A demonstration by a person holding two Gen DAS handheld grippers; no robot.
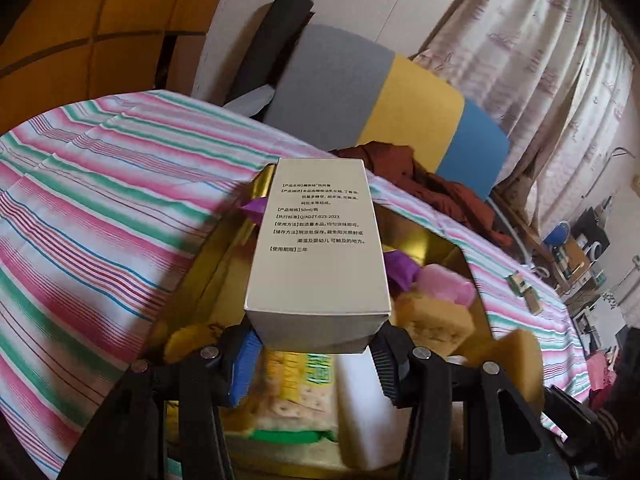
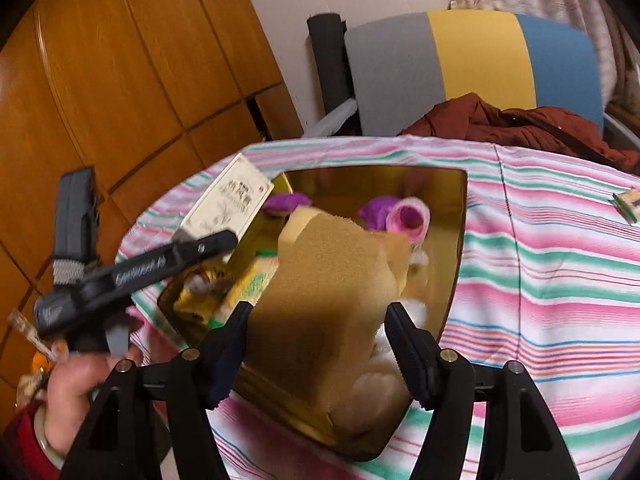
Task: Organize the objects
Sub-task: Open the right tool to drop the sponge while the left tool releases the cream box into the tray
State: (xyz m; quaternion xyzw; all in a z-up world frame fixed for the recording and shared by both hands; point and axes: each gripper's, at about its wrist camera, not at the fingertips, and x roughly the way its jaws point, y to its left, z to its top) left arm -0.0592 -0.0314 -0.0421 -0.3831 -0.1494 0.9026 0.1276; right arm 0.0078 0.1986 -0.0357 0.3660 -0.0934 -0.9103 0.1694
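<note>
My left gripper is shut on a long silver carton printed with black text, held over the gold tin. From the right wrist view the same left gripper and carton hang over the tin's left rim, with a person's hand on the handle. My right gripper has a tan sponge filling the gap, touching both pads, above the gold tin. Inside the tin lie purple wrappers, a pink roll, a cracker packet and other sponges.
The tin stands on a pink, green and white striped cloth. A small packet lies on the cloth to the right. Behind are a grey, yellow and blue chair back with a red-brown garment, and wooden panels at the left.
</note>
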